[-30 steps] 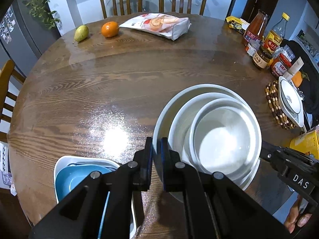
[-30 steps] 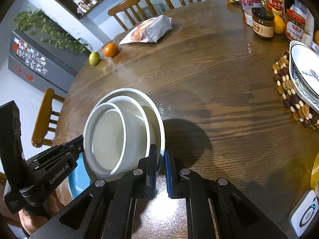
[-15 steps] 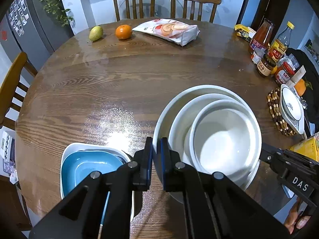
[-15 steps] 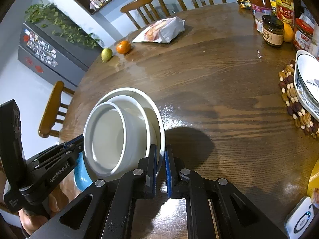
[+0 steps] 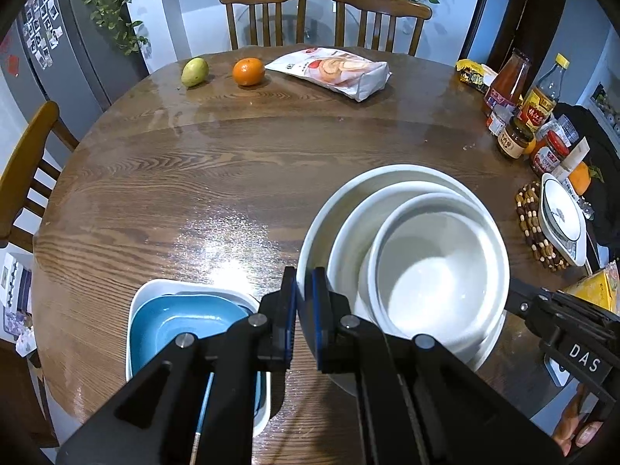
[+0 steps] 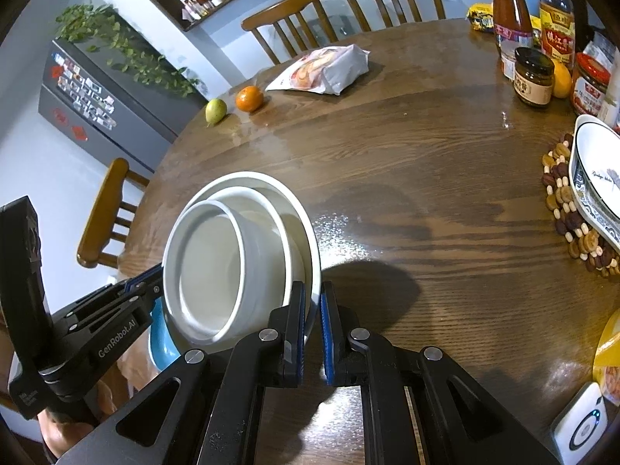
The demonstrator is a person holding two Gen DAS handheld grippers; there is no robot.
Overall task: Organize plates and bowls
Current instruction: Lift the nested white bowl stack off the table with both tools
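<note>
While both tools clamp the same stack of white bowls (image 5: 438,271), it sits tilted above the near edge of the worktop (image 5: 232,162), shadow beneath it. Left tool (image 5: 304,321): pads pinched on the big outer bowl's rim, left side. Right tool (image 6: 313,333): pads pinched on the same rim, opposite side. Stack = three nested bowls, smallest innermost. Blue dish (image 5: 186,329) sits inside a white square dish (image 5: 155,290) at the near left edge, just beside the stack. Patterned plate (image 6: 596,170) on a beaded mat (image 6: 569,224) at the right edge. Pear (image 5: 195,71), orange (image 5: 248,71), snack bag (image 5: 333,71) along the far edge; jars and bottles (image 5: 519,116) far right.
</note>
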